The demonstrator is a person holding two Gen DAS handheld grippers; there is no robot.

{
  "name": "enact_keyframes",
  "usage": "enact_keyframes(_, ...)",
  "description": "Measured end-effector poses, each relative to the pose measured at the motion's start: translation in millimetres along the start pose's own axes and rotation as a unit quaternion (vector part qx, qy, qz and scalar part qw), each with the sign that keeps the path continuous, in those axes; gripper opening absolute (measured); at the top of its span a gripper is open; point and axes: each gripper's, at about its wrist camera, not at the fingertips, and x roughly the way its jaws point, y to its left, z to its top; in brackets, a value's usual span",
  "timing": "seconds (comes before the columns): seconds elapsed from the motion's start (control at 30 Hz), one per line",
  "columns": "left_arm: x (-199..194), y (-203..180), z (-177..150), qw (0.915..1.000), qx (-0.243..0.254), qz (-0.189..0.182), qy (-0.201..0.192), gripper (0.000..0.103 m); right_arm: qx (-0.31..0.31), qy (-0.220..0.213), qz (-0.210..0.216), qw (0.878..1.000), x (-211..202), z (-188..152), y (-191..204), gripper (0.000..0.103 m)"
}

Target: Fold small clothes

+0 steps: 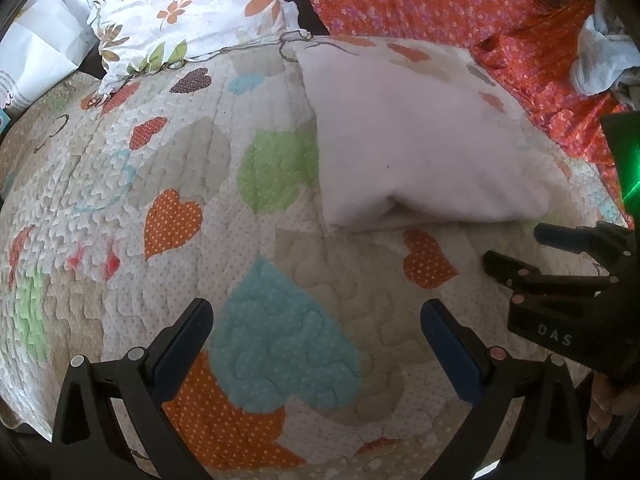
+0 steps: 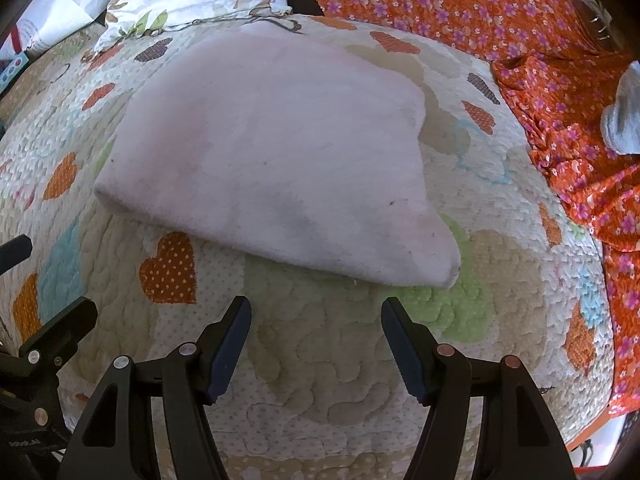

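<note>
A pale pink folded cloth (image 2: 272, 160) lies flat on the heart-patterned quilt (image 2: 320, 380), its folded near edge a little beyond my right gripper (image 2: 316, 312). That gripper hovers open over bare quilt with nothing between its fingers. In the left wrist view the same pink cloth (image 1: 408, 140) lies at the upper right, and my left gripper (image 1: 316, 316) stands open above a blue heart patch, well short of the cloth. The right gripper (image 1: 516, 248) shows at the right edge of that view, open beside the cloth's near corner.
A floral pillow (image 1: 180, 12) rests at the back left. An orange flowered sheet (image 2: 520, 32) covers the back and right side. A crumpled grey-blue garment (image 1: 604, 64) lies on it at the far right. White paper (image 1: 36, 48) sits at the far left.
</note>
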Motion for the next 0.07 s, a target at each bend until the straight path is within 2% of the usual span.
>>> enact_keyframes(0.07,0.0,0.0,-0.1,1.0,0.0,-0.001,0.0,0.103,-0.003,0.001,0.001,1.0,0.6,-0.5,1.6,0.072)
